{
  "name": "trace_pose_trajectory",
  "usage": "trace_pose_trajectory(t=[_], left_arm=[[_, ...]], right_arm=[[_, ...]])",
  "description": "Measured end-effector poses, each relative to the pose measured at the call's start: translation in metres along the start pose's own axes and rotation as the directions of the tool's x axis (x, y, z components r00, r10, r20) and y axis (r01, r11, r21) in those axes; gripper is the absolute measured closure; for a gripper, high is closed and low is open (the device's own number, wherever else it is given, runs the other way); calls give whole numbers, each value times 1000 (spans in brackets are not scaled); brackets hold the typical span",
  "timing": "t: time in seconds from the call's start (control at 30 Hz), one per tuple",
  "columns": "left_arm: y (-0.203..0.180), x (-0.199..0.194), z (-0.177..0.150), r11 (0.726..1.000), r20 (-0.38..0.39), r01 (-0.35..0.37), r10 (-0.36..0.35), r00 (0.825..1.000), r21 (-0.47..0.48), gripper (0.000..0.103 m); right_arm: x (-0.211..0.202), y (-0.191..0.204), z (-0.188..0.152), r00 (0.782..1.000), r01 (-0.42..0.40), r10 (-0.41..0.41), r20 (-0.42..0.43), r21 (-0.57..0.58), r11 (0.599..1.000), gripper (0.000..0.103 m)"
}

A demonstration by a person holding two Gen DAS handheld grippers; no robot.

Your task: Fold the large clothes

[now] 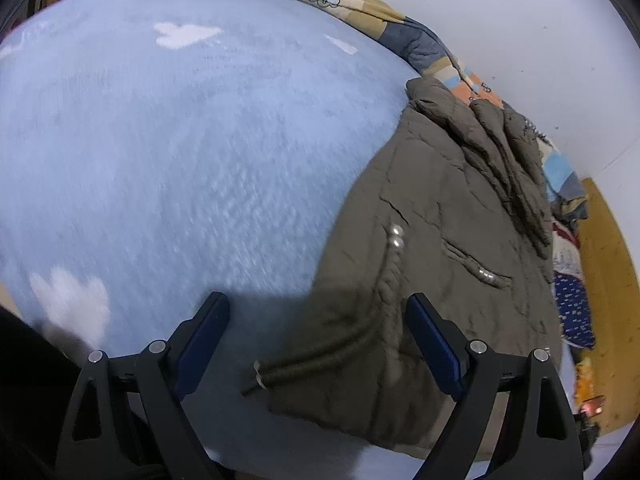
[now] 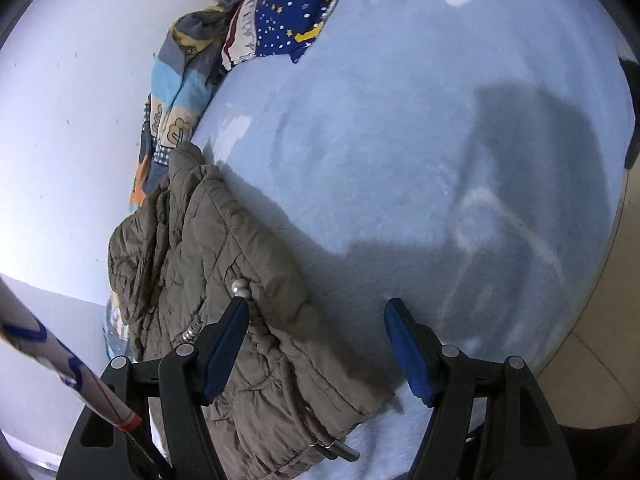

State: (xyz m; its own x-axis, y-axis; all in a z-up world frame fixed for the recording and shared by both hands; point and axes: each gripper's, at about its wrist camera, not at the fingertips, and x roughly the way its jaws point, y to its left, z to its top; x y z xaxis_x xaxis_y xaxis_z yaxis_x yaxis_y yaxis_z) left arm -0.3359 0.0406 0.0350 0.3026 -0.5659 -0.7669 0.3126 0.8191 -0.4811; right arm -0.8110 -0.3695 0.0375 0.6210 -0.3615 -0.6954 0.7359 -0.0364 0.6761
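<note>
Now: puffy quilted olive jacket (image 1: 432, 240) folded on fuzzy blue blanket (image 1: 180, 160); L gripper (image 1: 318, 308) & R gripper (image 2: 316, 314) jaws wide, empty.

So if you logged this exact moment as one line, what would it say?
task: fold jacket | jacket: lying folded on blue blanket | left gripper: open | right gripper: open | holding: nothing

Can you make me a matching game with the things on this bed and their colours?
Things:
1. puffy jacket
2. fuzzy blanket
3. starry pillow
4. finger pads of the hand-held gripper

Colours:
A. light blue with white shapes
B. olive brown
C. plain dark blue
D. dark blue with yellow stars and white dots

Pairs: 1-B, 2-A, 3-D, 4-C
</note>
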Motion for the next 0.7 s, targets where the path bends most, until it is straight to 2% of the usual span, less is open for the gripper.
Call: trace_pose_trajectory(t=[0.2, 0.27, 0.33, 0.4, 0.47, 0.5, 0.57, 0.63, 0.7], left_arm=[[-17, 2, -22, 998, -36, 54, -52, 998, 44, 14], [-31, 7, -32, 993, -48, 67, -63, 997, 93, 14], [-44, 9, -37, 988, -35, 49, -44, 998, 144, 14], [-56, 10, -40, 981, -19, 49, -46, 999, 188, 14], [-67, 11, -42, 971, -3, 50, -51, 999, 234, 14], [-69, 10, -43, 967, 11, 44, -49, 999, 253, 14], [-79, 9, -45, 950, 66, 7, -29, 997, 311, 20], [-89, 14, -49, 918, 100, -62, 24, 995, 393, 24], [-91, 20, -54, 894, 101, -94, 55, 993, 438, 27]], right_arm=[[14, 10, -28, 993, -53, 49, -108, -41, 998, 27], [19, 17, -44, 986, -83, 74, -147, -59, 995, 28], [23, 28, -63, 983, -107, 89, -163, -104, 989, 28], [27, 39, -75, 979, -132, 105, -175, -149, 980, 32], [30, 54, -84, 974, -172, 134, -185, -209, 963, 44], [28, 63, -86, 975, -183, 142, -171, -254, 950, 47], [16, 75, -87, 984, -172, 145, -105, -337, 926, 62], [14, 77, -85, 989, -150, 133, -72, -356, 923, 63], [25, 70, -85, 990, -125, 97, -100, -326, 937, 63]])
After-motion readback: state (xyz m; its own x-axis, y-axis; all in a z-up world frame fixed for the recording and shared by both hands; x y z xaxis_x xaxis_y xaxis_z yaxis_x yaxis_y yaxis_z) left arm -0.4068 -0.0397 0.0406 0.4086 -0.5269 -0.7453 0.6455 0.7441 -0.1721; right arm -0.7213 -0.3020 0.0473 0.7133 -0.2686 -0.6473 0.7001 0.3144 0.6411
